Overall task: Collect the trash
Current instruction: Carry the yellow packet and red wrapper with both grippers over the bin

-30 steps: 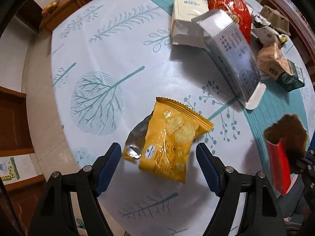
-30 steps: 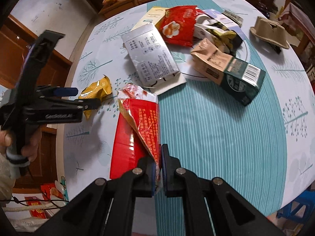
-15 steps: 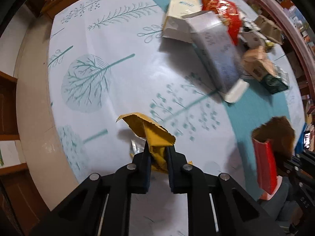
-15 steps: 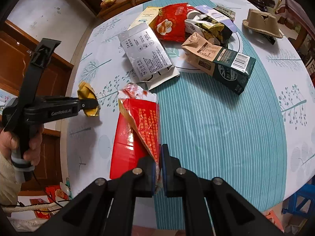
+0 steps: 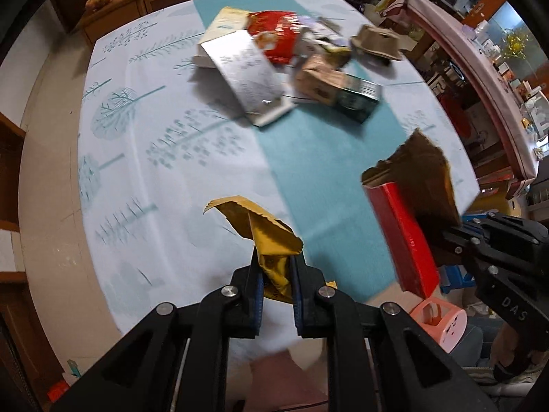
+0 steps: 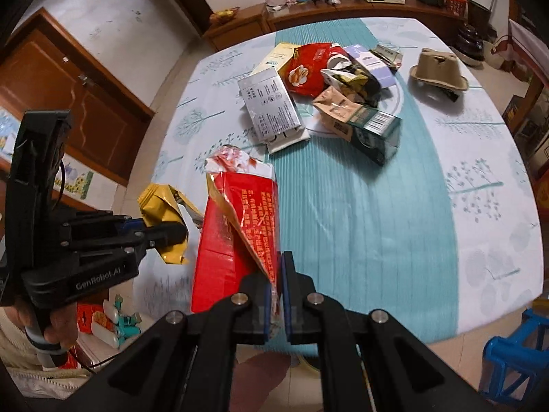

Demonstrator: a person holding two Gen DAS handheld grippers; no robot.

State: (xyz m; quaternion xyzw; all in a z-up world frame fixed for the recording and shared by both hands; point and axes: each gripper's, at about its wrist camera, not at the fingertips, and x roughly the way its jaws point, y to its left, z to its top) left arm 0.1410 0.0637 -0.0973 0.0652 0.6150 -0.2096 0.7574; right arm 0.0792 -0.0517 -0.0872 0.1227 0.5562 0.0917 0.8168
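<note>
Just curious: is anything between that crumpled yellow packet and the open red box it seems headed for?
Nothing visible. The yellow packet, in the left tongs, hangs beside the red box, held by the right tongs.

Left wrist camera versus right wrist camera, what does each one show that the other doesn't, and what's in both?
Only the left wrist view shows the pink plastic stool below the table edge. Only the right wrist view shows the blue plastic stool and the hand holding the left gripper. Both show the crumpled yellow snack wrapper shut in the left gripper, the torn red carton shut in the right gripper, and the dark green box.
</note>
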